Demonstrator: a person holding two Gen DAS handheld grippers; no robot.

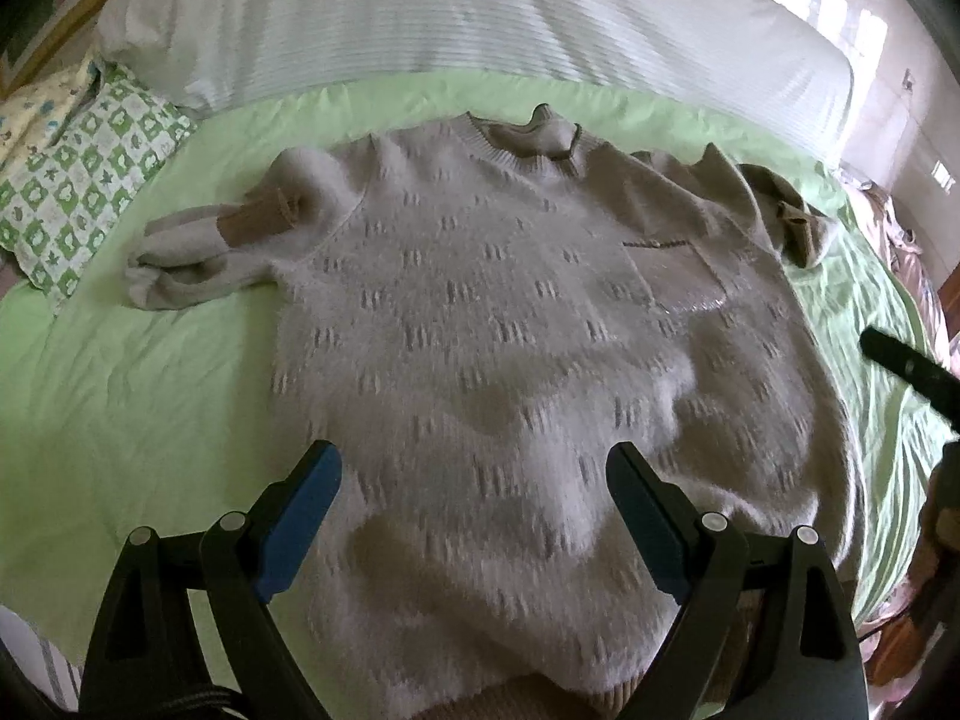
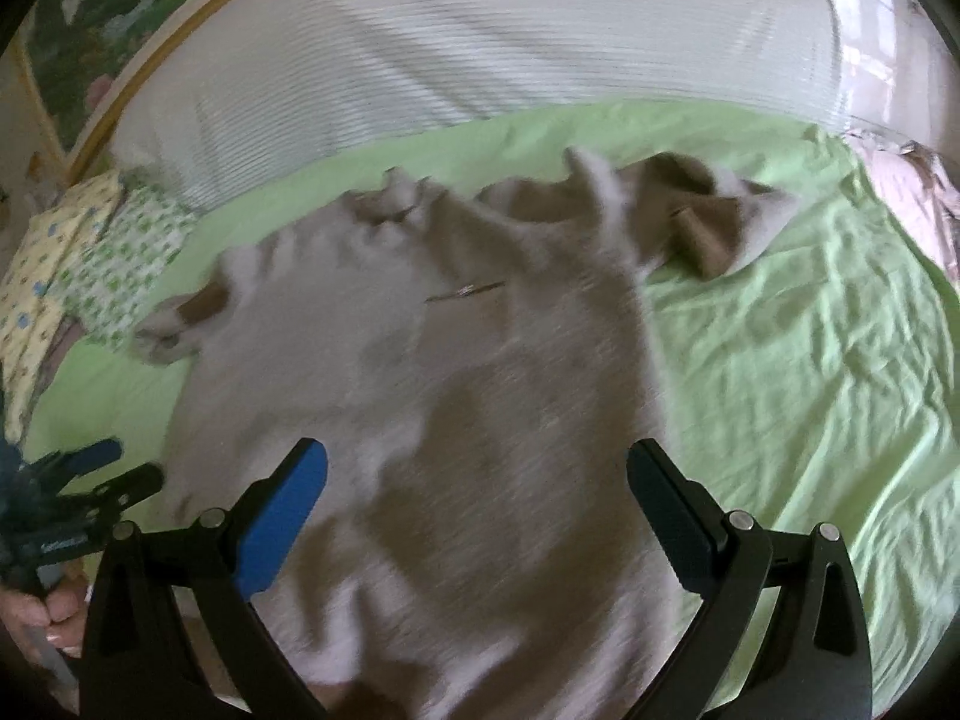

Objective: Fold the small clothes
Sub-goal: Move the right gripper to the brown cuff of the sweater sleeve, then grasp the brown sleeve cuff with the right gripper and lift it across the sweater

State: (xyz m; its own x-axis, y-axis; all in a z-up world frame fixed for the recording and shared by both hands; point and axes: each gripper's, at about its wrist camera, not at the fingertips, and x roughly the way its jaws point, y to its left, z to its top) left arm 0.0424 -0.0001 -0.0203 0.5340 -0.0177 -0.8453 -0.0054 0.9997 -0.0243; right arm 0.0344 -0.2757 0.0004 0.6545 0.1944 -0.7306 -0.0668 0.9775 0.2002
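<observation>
Firstly, the left gripper (image 1: pixel 474 468) is seen with its two blue-padded fingers (image 1: pixel 300 516) spread wide and nothing caught between them; it is released and angled down over the near part of a fuzzy grey sweater (image 1: pixel 510 330). Likewise, the right gripper (image 2: pixel 477 468) is held fully released, its fingers (image 2: pixel 282 516) apart above the same sweater (image 2: pixel 450 390), which is blurred in that view. No cloth is pinched by either claw.

The sweater is spread front-up on a light green sheet (image 1: pixel 138 396), with the collar (image 1: pixel 534 138) at the far side and the hem nearest the cameras. A small chest pocket (image 1: pixel 678 276) is seen towards the right. The left sleeve (image 1: pixel 204 252) is bunched and folded against the body, with a brown cuff band showing. The right sleeve (image 1: pixel 786 210) is crumpled at the far right corner.

Beyond the sheet, a white striped pillow (image 1: pixel 450 18) is laid across the far side. A green-and-white patterned cushion (image 1: pixel 84 180) is placed at the far left. In the right wrist view, a hand (image 2: pixel 42 612) gripping the left tool's handle is visible at the near left edge.
</observation>
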